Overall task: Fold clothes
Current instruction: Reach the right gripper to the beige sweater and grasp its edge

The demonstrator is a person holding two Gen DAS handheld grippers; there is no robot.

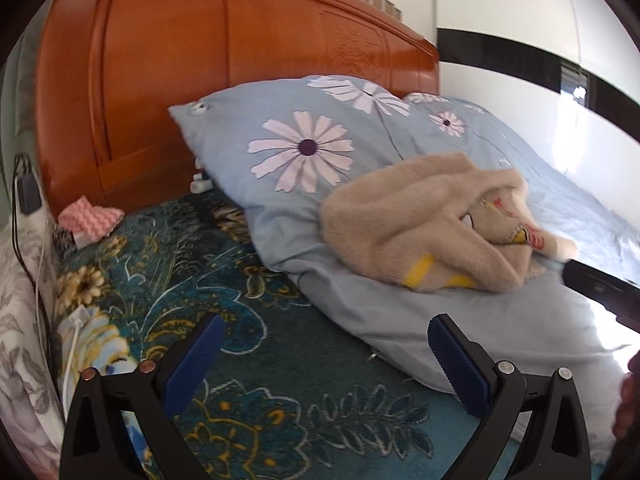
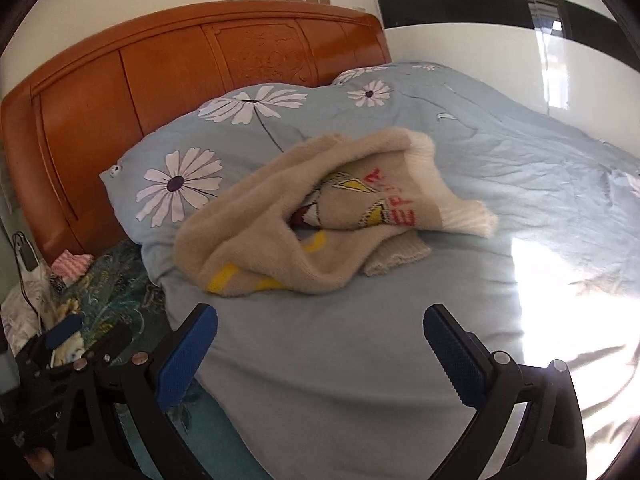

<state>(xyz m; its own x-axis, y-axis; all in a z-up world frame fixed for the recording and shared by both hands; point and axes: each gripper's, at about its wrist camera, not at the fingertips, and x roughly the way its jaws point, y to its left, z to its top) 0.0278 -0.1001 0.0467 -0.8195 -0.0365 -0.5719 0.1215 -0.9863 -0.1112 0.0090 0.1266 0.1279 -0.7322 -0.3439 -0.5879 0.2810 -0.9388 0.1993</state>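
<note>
Item: sweater [image 2: 280,236], beige, fuzzy knit, white ribbed hem. Location: bunched in a heap on the light-blue duvet [image 2: 520,152], toward the headboard [image 2: 120,80] end of the bed, just in front of the daisy-print pillow [image 2: 180,184]. Not yet laid flat; no fold made.

Left gripper [image 1: 326,350]: jaws released, wide apart, nothing between them; hovers over the teal floral blanket [image 1: 180,280], short of the sweater.

Right gripper [image 2: 320,340]: jaws released, empty; above the duvet, facing the heap head-on, apart from it.

Step in hand (judged): reach in and spread the garment.
- Take the heap at two separate edges, one per gripper; the white hem on the right side looks the easiest hold.
- Pinch a single layer where possible; thick pile may slip or drag a second layer along.
- Lift, shake out, then lay it front-down on the smooth duvet nearer the grippers, clear of the pillow's slope.
- Find the sleeves before folding; they cannot be made out in the bundle.

Writing: red knitted letters on the exposed panel, seen sideways, partly hidden by folds; "EP" and an "A" are legible, the rest not. Yellow and black pattern beside it, subject unclear. No brand label visible.

Other: pink zigzag cloth [image 1: 90,220] by the headboard; charger cable [image 1: 24,216] at the bed's left edge.
</note>
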